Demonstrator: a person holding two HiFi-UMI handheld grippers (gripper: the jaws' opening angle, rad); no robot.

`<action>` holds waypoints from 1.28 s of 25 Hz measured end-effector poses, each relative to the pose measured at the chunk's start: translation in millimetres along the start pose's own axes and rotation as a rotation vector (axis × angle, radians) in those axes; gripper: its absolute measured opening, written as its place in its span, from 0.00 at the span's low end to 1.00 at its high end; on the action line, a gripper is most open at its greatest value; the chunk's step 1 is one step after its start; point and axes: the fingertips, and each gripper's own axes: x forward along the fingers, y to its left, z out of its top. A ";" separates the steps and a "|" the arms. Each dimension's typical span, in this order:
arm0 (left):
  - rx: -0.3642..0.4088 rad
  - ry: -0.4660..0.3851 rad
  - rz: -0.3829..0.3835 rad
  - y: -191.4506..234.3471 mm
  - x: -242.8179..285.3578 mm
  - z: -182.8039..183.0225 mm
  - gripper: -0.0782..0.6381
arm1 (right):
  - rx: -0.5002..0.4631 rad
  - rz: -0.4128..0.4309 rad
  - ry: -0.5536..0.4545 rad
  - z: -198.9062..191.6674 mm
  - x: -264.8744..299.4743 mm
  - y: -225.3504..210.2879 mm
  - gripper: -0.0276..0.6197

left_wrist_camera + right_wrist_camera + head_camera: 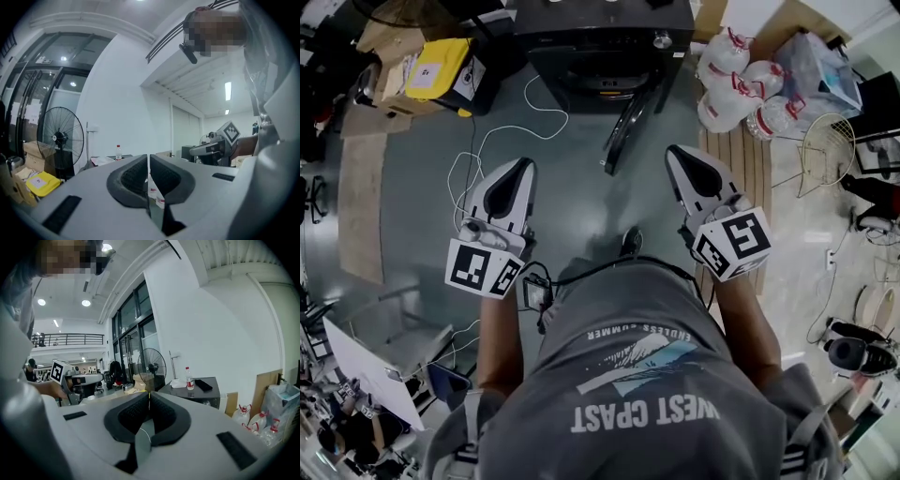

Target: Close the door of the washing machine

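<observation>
The dark washing machine (600,42) stands at the far end of the floor. Its round door (628,127) hangs open, swung out toward me. My left gripper (523,167) and right gripper (673,152) are held out side by side, short of the machine, both shut with nothing between their pads. Neither touches the door. The right gripper view shows its jaws (149,397) together and the machine (199,392) ahead to the right, with a bottle (188,378) on top. The left gripper view shows shut jaws (148,161) and the right gripper (215,147) beside them.
Several water jugs (736,80) sit on a wooden pallet right of the machine, beside a wire basket (825,150). A yellow box (436,67) and cartons lie to the left. A white cable (502,141) loops over the floor. A standing fan (152,364) is behind.
</observation>
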 end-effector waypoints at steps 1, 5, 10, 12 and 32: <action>0.001 0.001 0.003 -0.2 4.8 0.6 0.15 | 0.000 0.004 0.003 -0.3 1.9 -5.2 0.09; -0.005 0.010 0.006 6.1 20.3 -2.0 0.15 | 0.004 0.008 0.017 -3.3 16.1 -21.0 0.09; -0.020 0.013 -0.011 33.7 41.5 -9.0 0.15 | 0.008 -0.011 0.025 -2.7 41.9 -29.1 0.09; -0.023 0.005 -0.038 45.4 54.7 -11.3 0.15 | -0.001 -0.036 0.023 -0.3 53.1 -35.3 0.09; -0.016 0.005 -0.246 149.0 175.3 -3.0 0.15 | 0.065 -0.249 0.043 24.7 142.2 -86.2 0.09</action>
